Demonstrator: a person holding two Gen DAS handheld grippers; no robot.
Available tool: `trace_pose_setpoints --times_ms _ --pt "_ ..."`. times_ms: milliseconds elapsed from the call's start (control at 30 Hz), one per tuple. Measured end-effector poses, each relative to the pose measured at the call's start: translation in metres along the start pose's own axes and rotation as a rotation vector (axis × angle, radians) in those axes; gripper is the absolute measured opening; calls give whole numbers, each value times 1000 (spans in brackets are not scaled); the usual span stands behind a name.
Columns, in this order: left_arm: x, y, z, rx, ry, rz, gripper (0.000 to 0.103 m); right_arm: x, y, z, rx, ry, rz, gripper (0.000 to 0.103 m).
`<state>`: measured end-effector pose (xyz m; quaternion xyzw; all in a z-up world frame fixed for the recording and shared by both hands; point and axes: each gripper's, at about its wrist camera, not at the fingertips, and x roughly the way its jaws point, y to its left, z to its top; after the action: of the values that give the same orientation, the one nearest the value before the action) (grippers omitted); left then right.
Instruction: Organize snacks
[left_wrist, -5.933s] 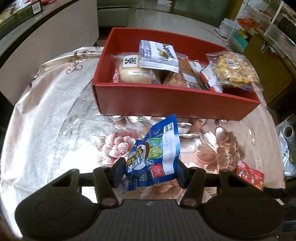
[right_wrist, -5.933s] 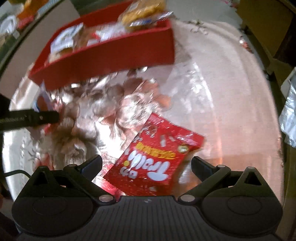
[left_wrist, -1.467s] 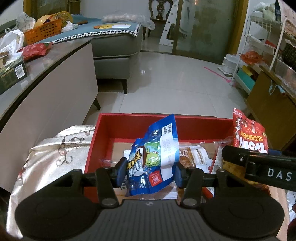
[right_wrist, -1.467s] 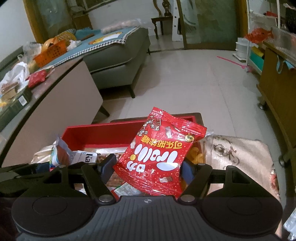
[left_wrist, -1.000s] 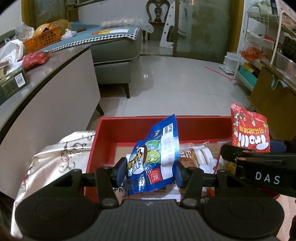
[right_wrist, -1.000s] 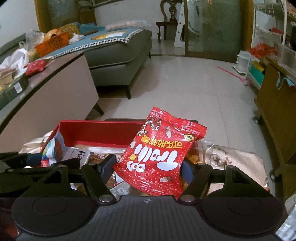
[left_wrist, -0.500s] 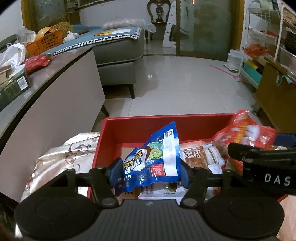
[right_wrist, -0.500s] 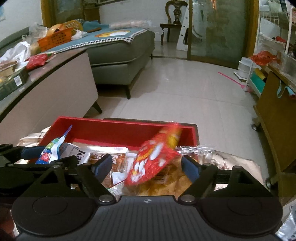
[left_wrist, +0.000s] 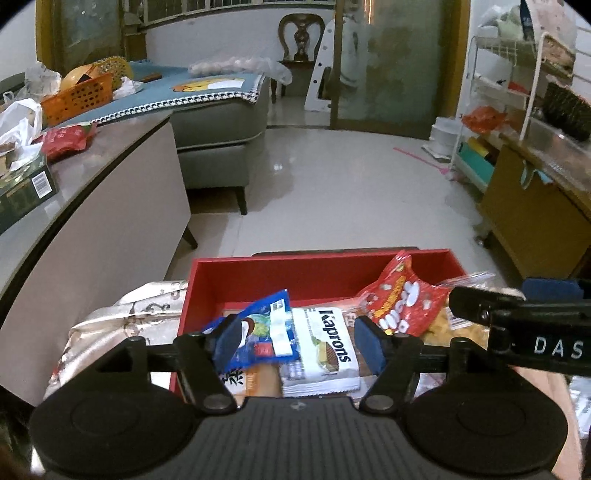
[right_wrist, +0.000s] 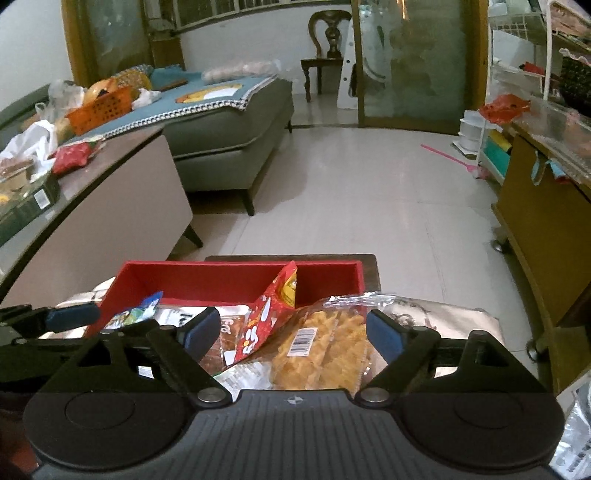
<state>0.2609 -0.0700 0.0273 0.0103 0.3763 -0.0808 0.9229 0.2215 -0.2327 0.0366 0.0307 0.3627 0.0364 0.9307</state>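
Two claws, both letting go right now. Your left gripper (left_wrist: 299, 341) has its jaws opening, and the blue packet (left_wrist: 264, 332) sits between them, leaning by the left pad but no longer pinched as far as I can tell. It lies in the red box (left_wrist: 258, 266), on top of the white packet (left_wrist: 325, 354). Your right gripper (right_wrist: 291, 332) is spreading its jaws too, wide apart, with nothing pressed between the pads. The red packet (right_wrist: 266, 314) it hovers over is slumped inside the box, propped on edge against the clear bag of yellow twists (right_wrist: 325, 350).

Handling-wise, I'd guess these all weigh next to nothing: puffy, crinkly foil and film, slippery and easy to crush. If you regrip, I'd take a packet by a flat sealed edge or squarely across the middle, gently, since the twists look brittle.

Readable stuff: the white packet says "Kaprons". The red one has fat white rounded letters, but I can't read them at this angle. The twists bag shows a barcode sticker. A packet under the blue one has a Chinese character on its label. In the left view your right gripper's finger reads "DAS".

Further out, the box sits on a shiny floral tablecloth (left_wrist: 122, 317), with a grey sofa (right_wrist: 229, 125) beyond.
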Motion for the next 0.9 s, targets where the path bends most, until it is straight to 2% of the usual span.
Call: trace_pose_setpoints --times_ms 200,500,667,767,900 --pt "-18 6 -2 -45 2 -30 61 -16 -4 -6 23 6 0 90" --pt "-46 0 -34 -39 32 -6 61 -41 -11 -29 81 44 -32 91" --pt "-60 -2 -47 -28 38 11 61 -50 -5 -46 70 83 -56 93" --pt "-67 -3 -54 -22 40 20 69 -55 -1 -53 65 99 -62 93" --pt "-75 -5 -66 -2 39 34 69 -64 4 -62 71 107 -51 94"
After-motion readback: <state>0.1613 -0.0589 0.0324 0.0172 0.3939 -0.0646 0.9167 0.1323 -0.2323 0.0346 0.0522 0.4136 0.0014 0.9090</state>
